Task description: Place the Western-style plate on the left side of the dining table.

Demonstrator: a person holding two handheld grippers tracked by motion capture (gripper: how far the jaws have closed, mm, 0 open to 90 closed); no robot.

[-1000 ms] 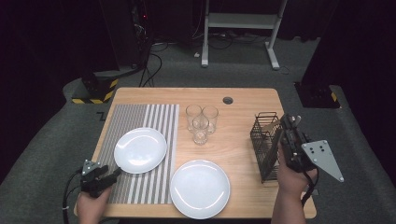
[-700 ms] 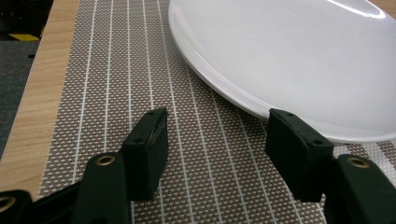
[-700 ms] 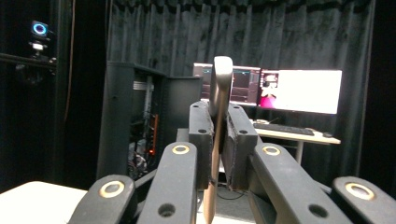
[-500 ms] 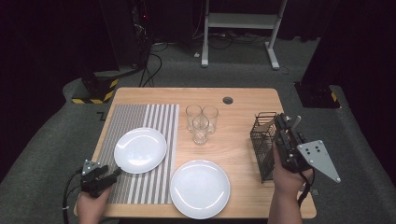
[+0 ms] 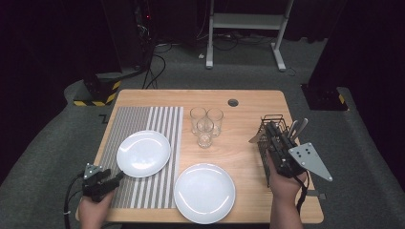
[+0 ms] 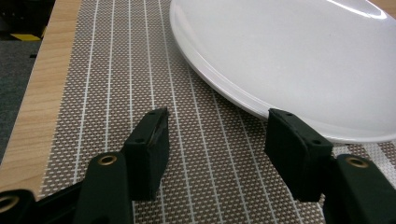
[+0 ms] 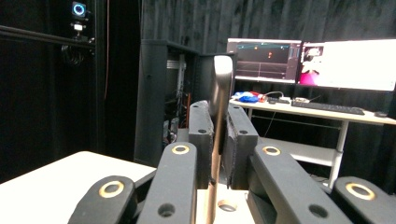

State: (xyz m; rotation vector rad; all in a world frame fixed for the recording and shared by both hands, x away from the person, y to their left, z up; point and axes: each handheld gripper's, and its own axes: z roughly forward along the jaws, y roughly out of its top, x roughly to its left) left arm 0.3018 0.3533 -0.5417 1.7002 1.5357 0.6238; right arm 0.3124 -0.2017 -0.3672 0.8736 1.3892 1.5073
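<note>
My right gripper (image 5: 270, 130) hovers over the black wire cutlery basket (image 5: 273, 118) at the table's right side, shut on a silver piece of cutlery (image 5: 255, 138) that looks like a knife and sticks out to the left. In the right gripper view the knife (image 7: 220, 88) stands upright, pinched between the pads of the right gripper (image 7: 223, 135). My left gripper (image 5: 114, 177) lies low at the front left, open, over the striped placemat (image 5: 143, 124). In its own view the left gripper (image 6: 217, 140) is empty, its right jaw next to the rim of a white plate (image 6: 299, 56).
A second white plate (image 5: 204, 192) sits at the front middle on bare wood. Three clear glasses (image 5: 205, 125) stand clustered mid-table. More cutlery handles (image 5: 297, 126) rise from the basket. A cable hole (image 5: 233, 102) is near the far edge.
My right hand has shifted a little to the left and lower with the knife in its jaws. The left gripper has stayed where it was.
</note>
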